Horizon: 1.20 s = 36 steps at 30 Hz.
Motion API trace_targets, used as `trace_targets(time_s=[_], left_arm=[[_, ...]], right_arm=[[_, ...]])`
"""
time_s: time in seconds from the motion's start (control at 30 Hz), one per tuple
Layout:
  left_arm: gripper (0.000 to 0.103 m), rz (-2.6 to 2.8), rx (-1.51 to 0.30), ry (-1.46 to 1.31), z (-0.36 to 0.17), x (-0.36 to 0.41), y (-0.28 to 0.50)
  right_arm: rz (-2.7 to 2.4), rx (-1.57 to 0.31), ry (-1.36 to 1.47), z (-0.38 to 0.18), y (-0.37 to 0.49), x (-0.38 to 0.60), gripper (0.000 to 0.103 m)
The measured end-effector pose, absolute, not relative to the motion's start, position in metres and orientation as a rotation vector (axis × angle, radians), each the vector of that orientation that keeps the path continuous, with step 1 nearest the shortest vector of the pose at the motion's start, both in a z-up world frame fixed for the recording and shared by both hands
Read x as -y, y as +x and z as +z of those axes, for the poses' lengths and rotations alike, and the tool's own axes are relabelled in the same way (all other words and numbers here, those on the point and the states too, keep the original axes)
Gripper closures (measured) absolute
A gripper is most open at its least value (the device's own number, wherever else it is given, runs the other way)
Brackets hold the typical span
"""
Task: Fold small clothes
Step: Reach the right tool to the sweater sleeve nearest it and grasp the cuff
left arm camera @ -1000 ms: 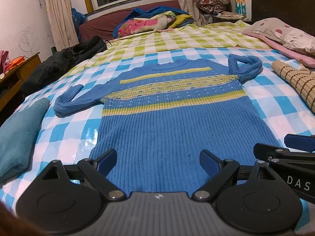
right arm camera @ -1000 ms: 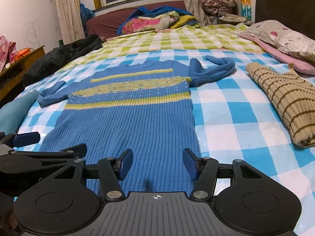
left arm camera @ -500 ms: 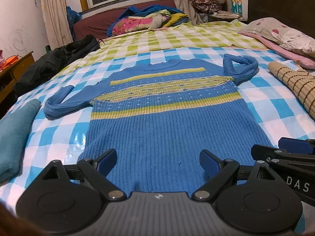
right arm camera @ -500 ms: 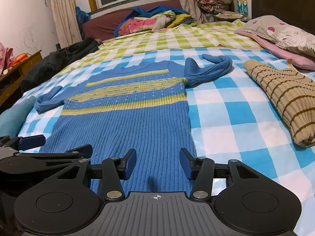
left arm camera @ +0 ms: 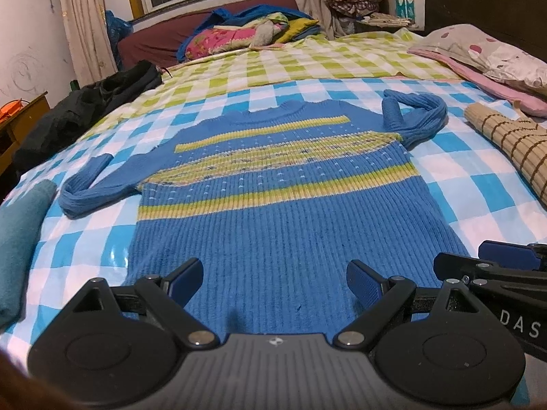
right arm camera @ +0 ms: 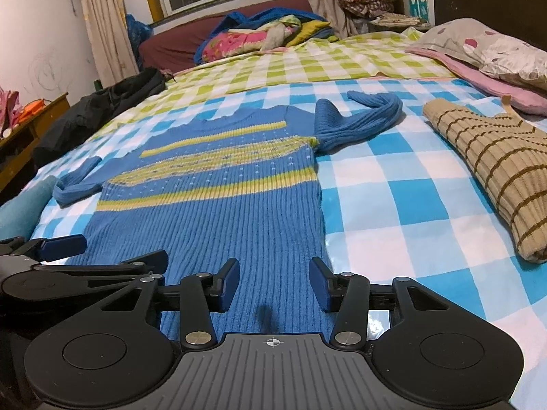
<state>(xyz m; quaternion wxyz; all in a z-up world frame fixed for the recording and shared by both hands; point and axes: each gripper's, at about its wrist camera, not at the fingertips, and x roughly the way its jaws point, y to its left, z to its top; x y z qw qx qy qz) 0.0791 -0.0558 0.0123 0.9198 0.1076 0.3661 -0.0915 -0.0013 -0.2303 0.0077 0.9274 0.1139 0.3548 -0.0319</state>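
A blue knit sweater (left arm camera: 283,212) with yellow-green stripes lies flat, front up, on the blue-and-white checked sheet (left arm camera: 478,198). Its sleeves are bent at either side. My left gripper (left arm camera: 273,273) hovers open over the hem's left half, fingers wide apart with flat knit between them. My right gripper (right arm camera: 273,273) is over the hem near the sweater's right edge (right arm camera: 321,225). Its jaws are closing, still apart, with sweater fabric lying flat between them and no pinch showing. Each gripper shows at the edge of the other's view.
A folded beige sweater (right arm camera: 495,171) with brown stripes lies to the right. A folded teal garment (left arm camera: 20,239) sits at the left bed edge. Black clothes (left arm camera: 85,109), pillows (left arm camera: 495,54) and a pile of bedding (left arm camera: 239,30) lie farther back.
Both grippers have crept forward over the sweater's hem. The right gripper's fingers have drawn closer together. The sweater itself has not shifted.
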Motion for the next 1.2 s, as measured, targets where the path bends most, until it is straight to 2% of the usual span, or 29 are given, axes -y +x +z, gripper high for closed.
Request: trace_targets(time_s=[0.5,0.87,1.2], left_arm=[[0.006,-0.277,-0.705,0.193,0.019,0.087,0.112],[0.006,-0.315,-0.621,0.175,0.029,0.133,0.171],[0.006,-0.314,-0.634,0.134,0.014,0.159,0.218]], right_arm=[[-0.119,-0.687,0.319,0.019,0.024,0.290,0.057],[-0.213,-0.638,0.366,0.033,0.111,0.364,0.057],[-0.289,-0.619,0.488,0.015,0.202,0.430,0.057]])
